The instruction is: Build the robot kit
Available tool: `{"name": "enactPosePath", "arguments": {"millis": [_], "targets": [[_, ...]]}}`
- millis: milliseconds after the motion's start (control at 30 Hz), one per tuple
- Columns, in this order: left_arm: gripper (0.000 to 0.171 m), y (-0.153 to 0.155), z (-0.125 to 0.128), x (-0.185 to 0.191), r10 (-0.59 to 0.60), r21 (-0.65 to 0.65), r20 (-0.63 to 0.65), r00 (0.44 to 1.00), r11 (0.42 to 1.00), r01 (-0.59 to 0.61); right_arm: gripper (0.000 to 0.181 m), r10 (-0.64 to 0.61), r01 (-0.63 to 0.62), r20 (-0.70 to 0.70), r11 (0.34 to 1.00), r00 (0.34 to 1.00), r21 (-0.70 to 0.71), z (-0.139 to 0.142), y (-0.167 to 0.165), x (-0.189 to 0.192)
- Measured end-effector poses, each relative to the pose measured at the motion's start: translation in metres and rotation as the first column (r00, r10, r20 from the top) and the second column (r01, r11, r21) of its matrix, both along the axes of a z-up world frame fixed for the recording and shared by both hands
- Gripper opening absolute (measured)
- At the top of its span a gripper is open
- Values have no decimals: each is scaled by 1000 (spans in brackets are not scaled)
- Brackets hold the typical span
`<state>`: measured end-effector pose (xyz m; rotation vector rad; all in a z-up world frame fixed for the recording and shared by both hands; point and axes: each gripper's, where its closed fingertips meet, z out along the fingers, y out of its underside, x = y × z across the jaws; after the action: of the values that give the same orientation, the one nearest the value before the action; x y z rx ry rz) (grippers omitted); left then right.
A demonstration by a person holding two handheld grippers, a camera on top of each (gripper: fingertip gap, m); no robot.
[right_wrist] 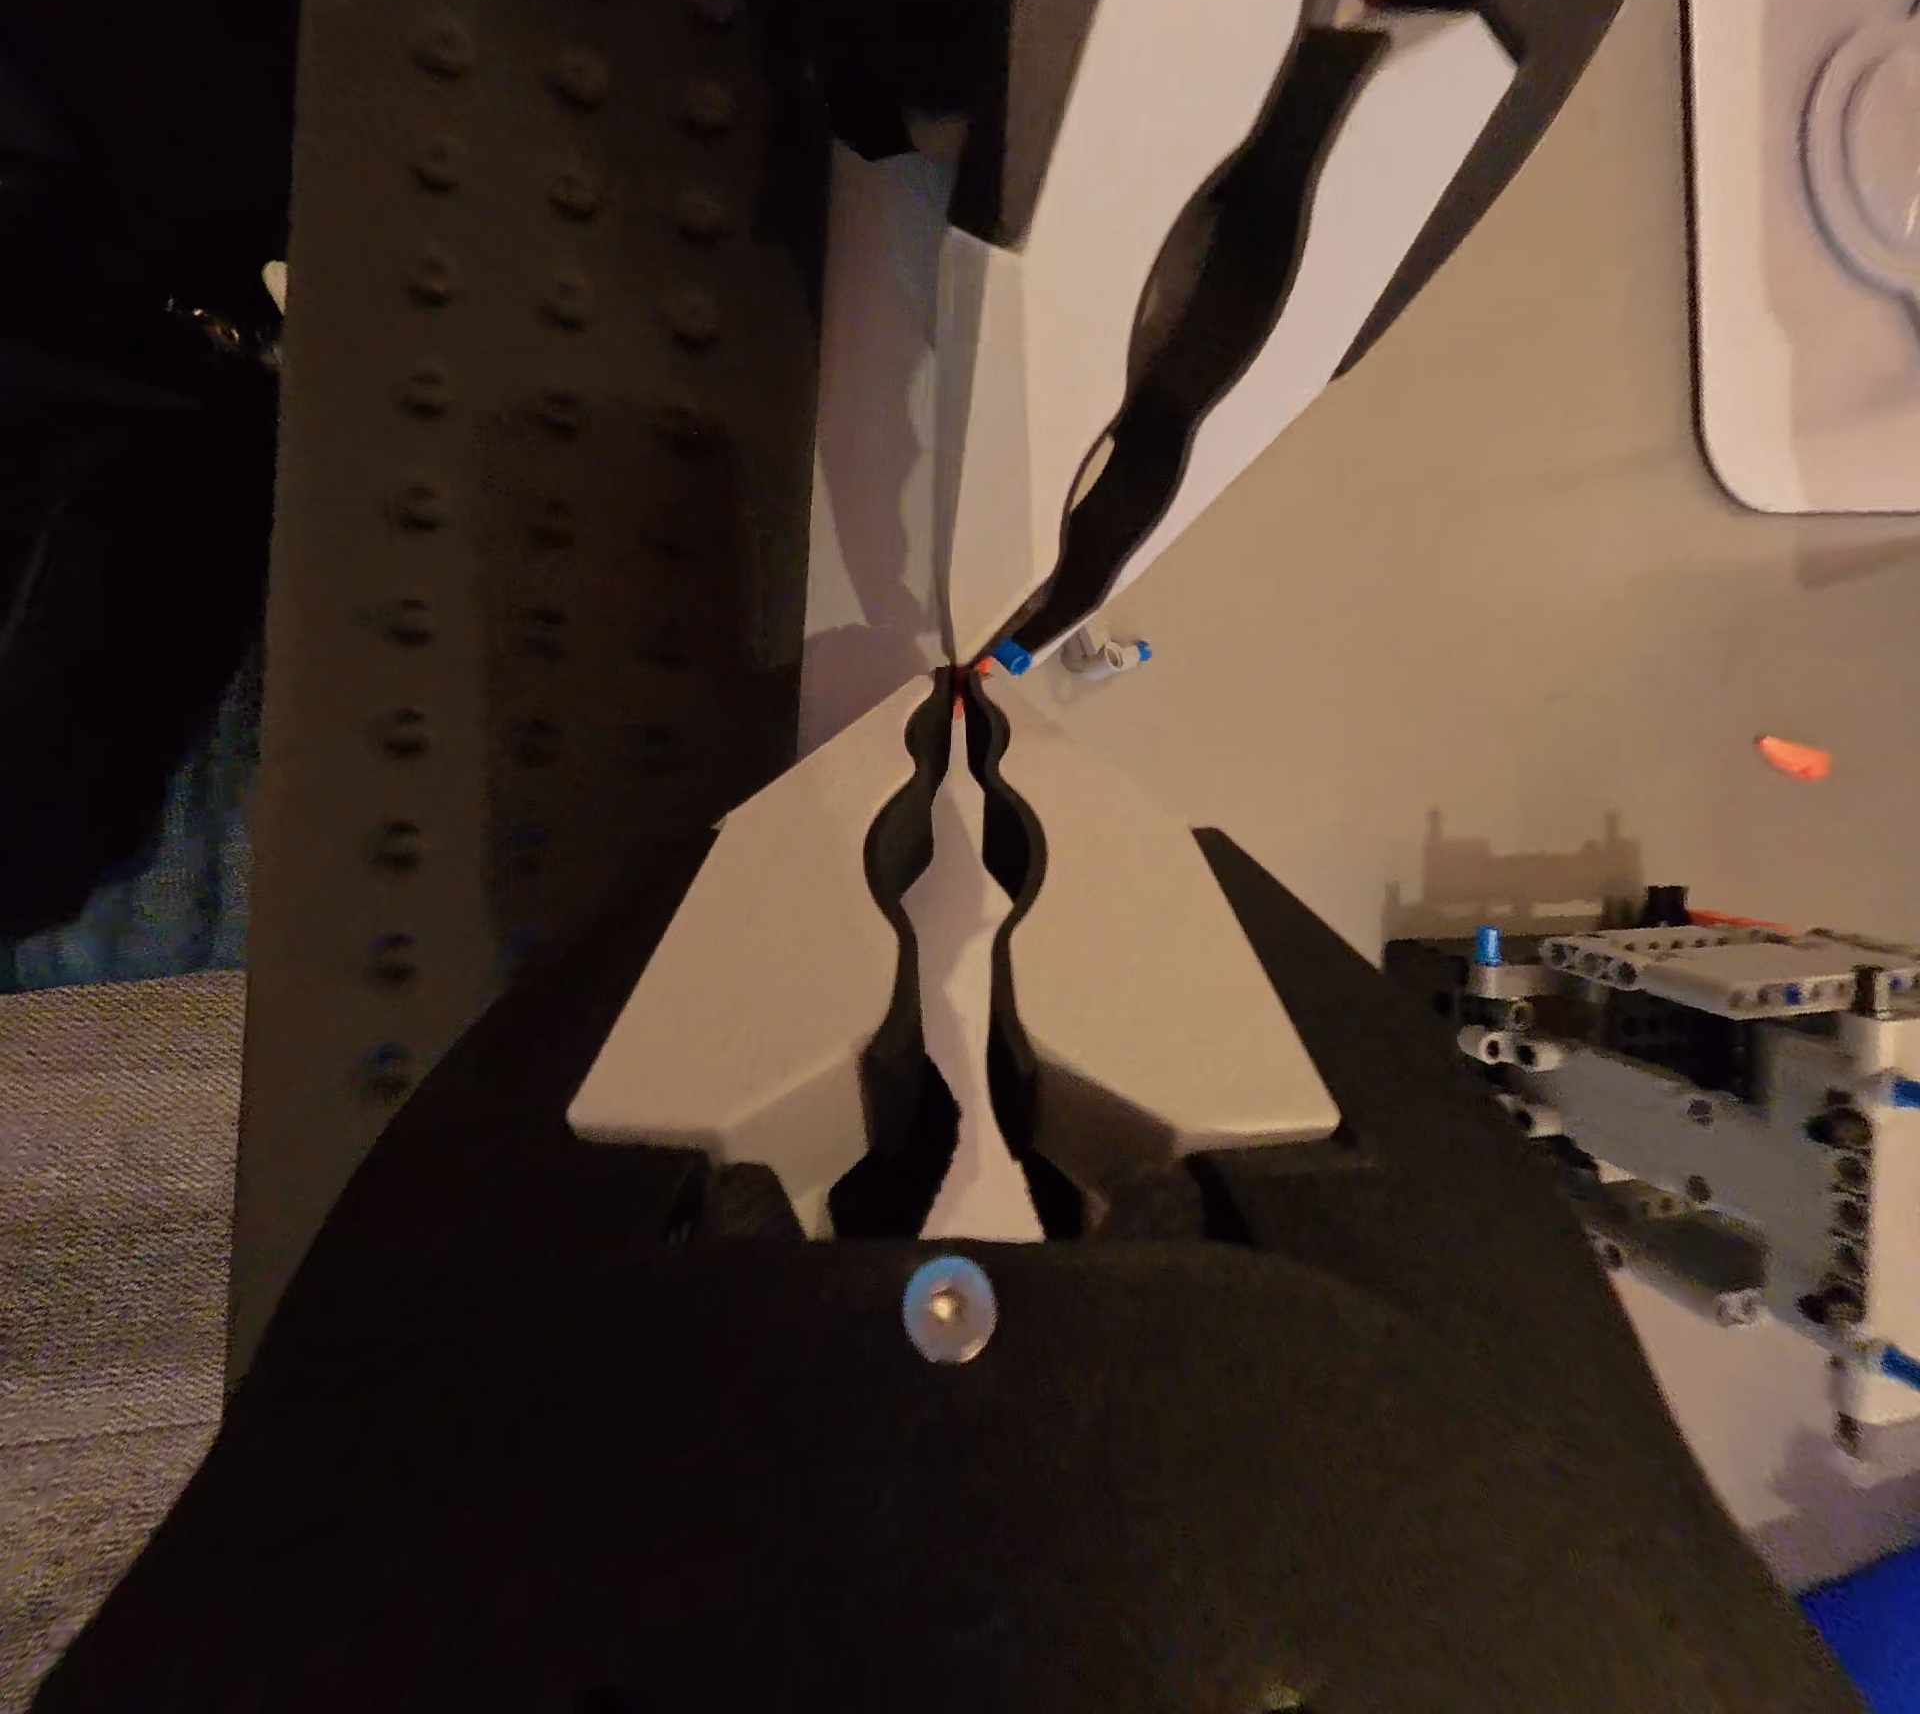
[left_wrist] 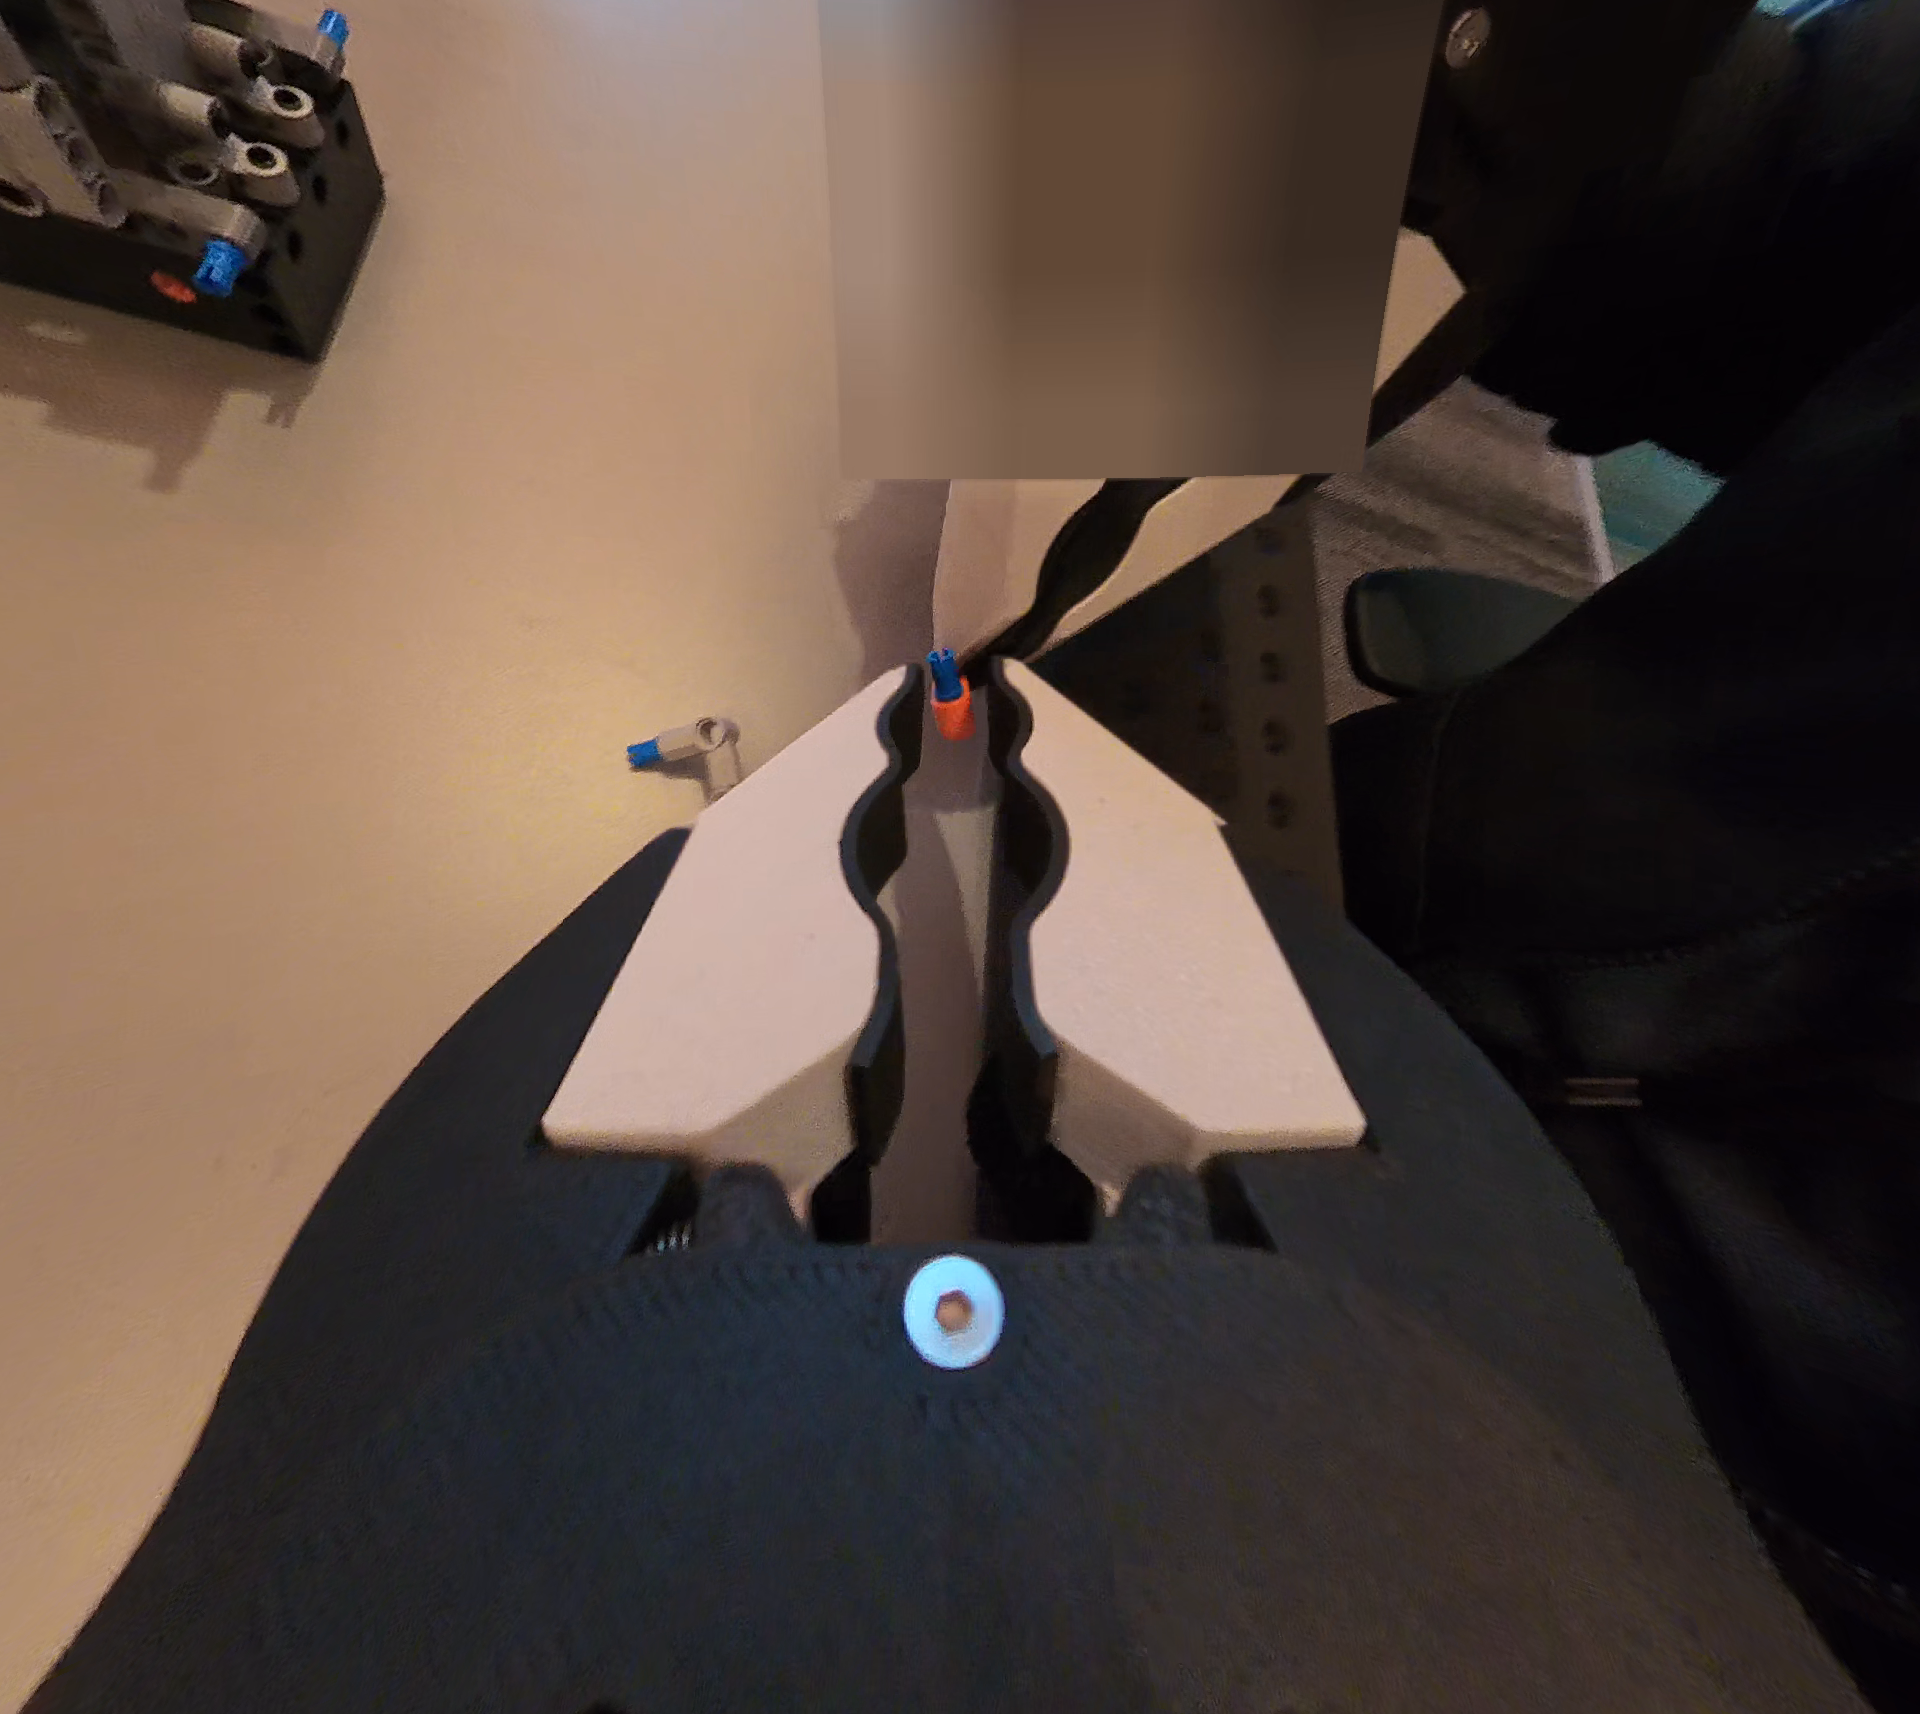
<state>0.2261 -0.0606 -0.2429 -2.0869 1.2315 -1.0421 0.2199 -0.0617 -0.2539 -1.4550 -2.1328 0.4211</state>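
My left gripper (left_wrist: 961,677) has its jaws closed to a narrow gap on a small orange connector (left_wrist: 952,717) with a blue pin (left_wrist: 943,672) sticking out of it. My right gripper (right_wrist: 958,690) meets it tip to tip and is shut on the same orange connector (right_wrist: 957,706). In the right wrist view the left gripper reaches in from the upper right, and the blue pin (right_wrist: 1009,656) shows at its tip. In the left wrist view the right gripper's dark pads (left_wrist: 1081,552) come in from the upper right. Both are held just above the pale table (left_wrist: 468,625).
A loose grey connector with a blue pin (left_wrist: 691,745) lies on the table just left of the tips (right_wrist: 1107,654). A grey beam assembly on a black base (left_wrist: 177,137) (right_wrist: 1683,1072) stands off to the side. An orange piece (right_wrist: 1792,758), a white tray (right_wrist: 1766,262) and a dark studded plate (right_wrist: 540,417) are nearby. My two grippers' fingertips are within a few centimetres of each other.
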Motion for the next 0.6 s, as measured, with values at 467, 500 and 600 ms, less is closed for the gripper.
{"name": "enactPosePath", "arguments": {"millis": [467, 500, 600], "targets": [[3, 29, 100, -15, 168, -18, 577, 799, 981, -193, 19, -491, 124, -445, 763, 749, -634, 84, 25, -12], [3, 29, 104, -14, 170, -13, 596, 785, 979, -202, 24, -517, 53, -463, 706, 720, -706, 92, 22, -14], [3, 30, 112, -11, 176, 3, 642, 747, 973, -232, 16, -592, -99, -522, 599, 614, -795, 112, 24, -15]]}}
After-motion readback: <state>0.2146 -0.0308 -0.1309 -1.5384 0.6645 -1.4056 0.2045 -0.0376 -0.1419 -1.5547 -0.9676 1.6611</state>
